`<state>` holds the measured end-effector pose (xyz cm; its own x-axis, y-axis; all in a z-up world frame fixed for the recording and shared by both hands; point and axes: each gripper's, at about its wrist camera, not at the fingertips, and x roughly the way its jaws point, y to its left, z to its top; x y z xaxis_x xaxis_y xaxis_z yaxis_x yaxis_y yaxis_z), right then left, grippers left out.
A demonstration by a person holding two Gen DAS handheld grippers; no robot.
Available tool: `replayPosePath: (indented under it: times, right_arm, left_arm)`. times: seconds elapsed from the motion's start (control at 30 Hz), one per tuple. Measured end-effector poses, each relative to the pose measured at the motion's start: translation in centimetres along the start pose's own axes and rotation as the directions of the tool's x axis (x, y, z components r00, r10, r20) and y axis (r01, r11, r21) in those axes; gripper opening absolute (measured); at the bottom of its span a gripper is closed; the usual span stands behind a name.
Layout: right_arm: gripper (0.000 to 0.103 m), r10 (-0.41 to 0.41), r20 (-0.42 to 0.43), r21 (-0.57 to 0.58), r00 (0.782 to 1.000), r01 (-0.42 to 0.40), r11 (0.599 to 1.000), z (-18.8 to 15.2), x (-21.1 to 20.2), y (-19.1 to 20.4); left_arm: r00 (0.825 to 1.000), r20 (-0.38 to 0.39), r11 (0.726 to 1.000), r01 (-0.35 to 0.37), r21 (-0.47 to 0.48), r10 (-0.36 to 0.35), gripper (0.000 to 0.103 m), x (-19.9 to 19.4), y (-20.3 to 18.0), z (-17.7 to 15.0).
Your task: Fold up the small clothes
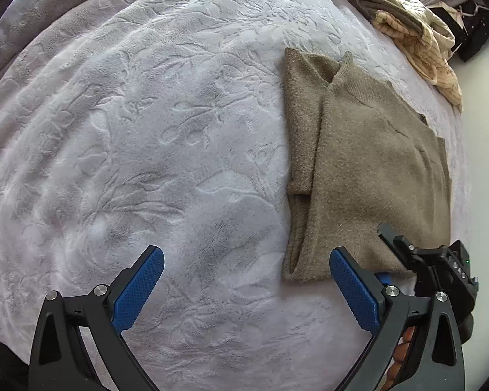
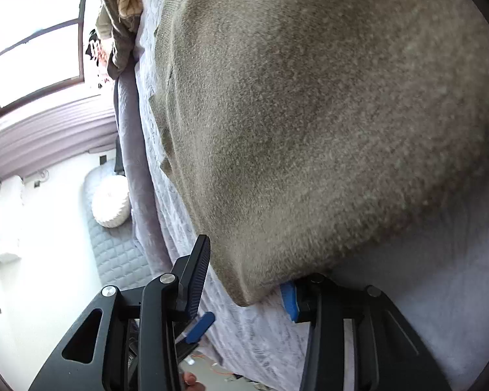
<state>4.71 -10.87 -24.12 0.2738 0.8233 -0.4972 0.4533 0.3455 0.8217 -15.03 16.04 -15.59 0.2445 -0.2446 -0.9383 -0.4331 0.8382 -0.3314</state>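
An olive-brown knitted sweater (image 1: 375, 163) lies flat on the right side of a pale lilac blanket (image 1: 146, 130), one sleeve folded in along its left edge. My left gripper (image 1: 246, 251) hangs open over bare blanket just left of the sweater's hem, with nothing between its blue pads. My right gripper (image 1: 384, 251) is at the near right corner of the hem, one finger on top of the knit and one beneath. In the right wrist view the sweater (image 2: 309, 114) fills the frame. Its corner sits in the right gripper (image 2: 246, 265), and the lower pad (image 2: 290, 299) is half hidden under it.
A heap of beige and tan clothes (image 1: 417, 32) lies at the far right corner of the bed. The bed's right edge drops to a white floor (image 1: 485, 130). The right wrist view also shows a window (image 2: 32, 49), a white cushion (image 2: 111, 202) on the floor and the blanket (image 2: 260, 342).
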Motion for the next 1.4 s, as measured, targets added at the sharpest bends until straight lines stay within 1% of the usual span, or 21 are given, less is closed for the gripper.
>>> replayPosePath:
  times: [0.03, 0.13, 0.2, 0.27, 0.4, 0.53, 0.6, 0.67, 0.73, 0.8, 0.87, 0.9, 0.93, 0.97, 1.0, 1.03, 1.07, 1.13, 1.17, 1.23, 1.4]
  right_arm:
    - [0.011, 0.044, -0.006, 0.030, 0.999, -0.044, 0.999, 0.3, 0.0, -0.1]
    - [0.009, 0.170, -0.022, 0.031, 0.985, -0.169, 0.985, 0.5, -0.6, 0.8]
    - [0.008, 0.199, -0.039, -0.016, 0.979, -0.200, 0.980, 0.6, -1.2, 2.3]
    - [0.008, 0.213, -0.054, -0.064, 0.976, -0.216, 0.974, 0.7, -1.9, 3.7]
    - [0.008, 0.206, -0.078, -0.118, 0.975, -0.214, 0.970, 1.0, -2.0, 5.3]
    - [0.008, 0.142, -0.115, -0.167, 0.983, -0.160, 0.973, 0.9, -1.3, 5.7]
    - [0.008, 0.048, -0.146, -0.211, 0.988, -0.078, 0.974, 0.3, -0.4, 6.0]
    - [0.013, -0.098, -0.209, -0.290, 0.973, 0.034, 0.956, -0.3, 0.6, 6.2]
    - [0.013, -0.246, -0.246, -0.396, 0.938, 0.134, 0.909, -0.9, 0.8, 6.9]
    - [0.013, -0.328, -0.195, -0.498, 0.924, 0.195, 0.845, -1.4, 0.0, 8.3]
    - [0.013, -0.371, -0.074, -0.556, 0.926, 0.271, 0.786, -0.9, -2.2, 9.5]
    - [0.013, -0.378, -0.017, -0.557, 0.926, 0.305, 0.773, 0.0, -2.9, 10.0]
    - [0.013, -0.387, 0.039, -0.548, 0.921, 0.344, 0.762, 1.2, -3.5, 10.3]
    - [0.013, -0.409, 0.079, -0.536, 0.909, 0.385, 0.751, 2.5, -3.8, 10.2]
    - [0.012, -0.439, 0.100, -0.529, 0.893, 0.421, 0.736, 3.6, -3.7, 9.8]
    - [0.011, -0.492, 0.106, -0.518, 0.864, 0.470, 0.715, 4.9, -3.1, 8.6]
    - [0.003, -0.528, 0.075, -0.501, 0.846, 0.489, 0.714, 5.8, -2.3, 7.4]
    - [0.001, -0.487, 0.016, -0.454, 0.873, 0.440, 0.775, 6.8, -1.6, 5.6]
    - [0.001, -0.470, 0.011, -0.453, 0.882, 0.424, 0.784, 6.8, -1.6, 5.6]
    - [0.001, -0.452, 0.018, -0.480, 0.892, 0.405, 0.778, 6.3, -2.0, 6.1]
    - [0.005, -0.404, -0.010, -0.470, 0.915, 0.352, 0.809, 5.7, -3.4, 5.8]
  left_arm:
    - [1.000, -0.005, 1.000, 0.024, -0.004, -0.024, 0.102, 0.2, -0.1, 0.5]
    - [0.990, -0.027, 0.991, 0.137, -0.011, -0.137, 0.102, 1.1, -0.6, 2.1]
    - [0.967, -0.058, 0.969, 0.247, -0.025, -0.248, 0.102, 2.1, -1.2, 3.6]
    - [0.940, -0.089, 0.945, 0.327, -0.029, -0.328, 0.102, 3.2, -1.8, 5.0]
    - [0.894, -0.131, 0.903, 0.428, -0.039, -0.429, 0.102, 5.9, -3.5, 8.2]
    - [0.863, -0.155, 0.876, 0.479, -0.056, -0.481, 0.102, 7.7, -5.7, 10.1]
    - [0.868, -0.161, 0.881, 0.474, -0.009, -0.469, 0.102, 7.6, -7.5, 10.4]
    - [0.891, -0.168, 0.898, 0.436, 0.057, -0.422, 0.102, 7.7, -9.3, 10.6]
    - [0.916, -0.178, 0.918, 0.382, 0.109, -0.360, 0.102, 8.1, -10.4, 10.4]
    - [0.930, -0.186, 0.930, 0.343, 0.134, -0.317, 0.100, 8.4, -10.7, 10.2]
    - [0.945, -0.184, 0.943, 0.298, 0.150, -0.269, 0.088, 8.7, -10.8, 10.1]
    - [0.952, -0.181, 0.949, 0.275, 0.158, -0.246, 0.084, 8.7, -10.9, 10.1]
    - [0.959, -0.173, 0.954, 0.252, 0.165, -0.223, 0.072, 8.7, -10.9, 10.0]
    - [0.968, -0.165, 0.959, 0.219, 0.179, -0.190, 0.056, 8.7, -10.9, 10.0]
    - [0.973, -0.160, 0.961, 0.195, 0.194, -0.165, 0.048, 8.7, -11.0, 10.0]
    - [0.974, -0.157, 0.961, 0.195, 0.196, -0.165, 0.035, 8.8, -10.7, 9.9]
    - [0.974, -0.151, 0.962, 0.197, 0.188, -0.170, 0.023, 8.6, -10.6, 10.0]
    - [0.977, -0.127, 0.964, 0.191, 0.187, -0.169, 0.019, 7.9, -10.7, 10.0]
    - [0.979, -0.113, 0.962, 0.190, 0.195, -0.171, 0.019, 7.3, -10.9, 9.8]
    - [0.980, -0.078, 0.955, 0.197, 0.220, -0.184, 0.019, 6.0, -11.8, 9.4]
    - [0.969, -0.027, 0.939, 0.245, 0.241, -0.246, 0.018, 2.8, -15.2, 8.8]
